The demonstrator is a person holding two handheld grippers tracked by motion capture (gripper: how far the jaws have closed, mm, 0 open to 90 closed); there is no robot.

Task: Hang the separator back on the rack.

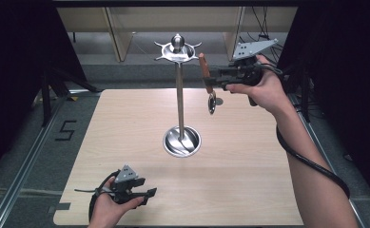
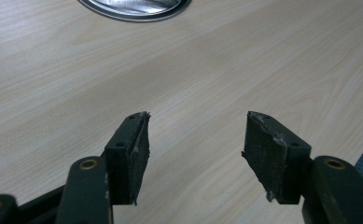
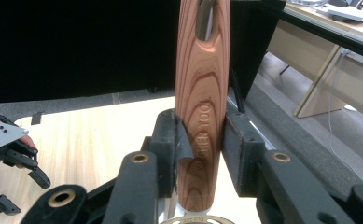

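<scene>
Right gripper (image 1: 219,77) raised above the far right part of the table (image 1: 249,190), jaws clamped on the wooden handle of a utensil (image 1: 207,83). Utensil hangs roughly upright with a slight tilt, handle end up, small shiny metal bowl at the lower end; looks like a spoon or small ladle, exact head shape too small to tell. It sits in the air just right of the stand's pole, not touching it. In the right gripper view the handle (image 3: 202,93) is reddish-brown wood with strong oval grain rings, stamped lettering along its length partly covered by the pads, a slot-shaped hole at the end farther from the jaws, a bit of metal at the bottom edge of the view. Both pads press against the handle's sides. Metal stand (image 1: 180,95): thin upright pole, round dished base on the table centre, a star-like hook crown with a ball knob on top. Left gripper (image 1: 142,195) low over the near left part of the table, jaws apart, nothing between them; wood-grain tabletop (image 2: 193,70) beneath.
</scene>
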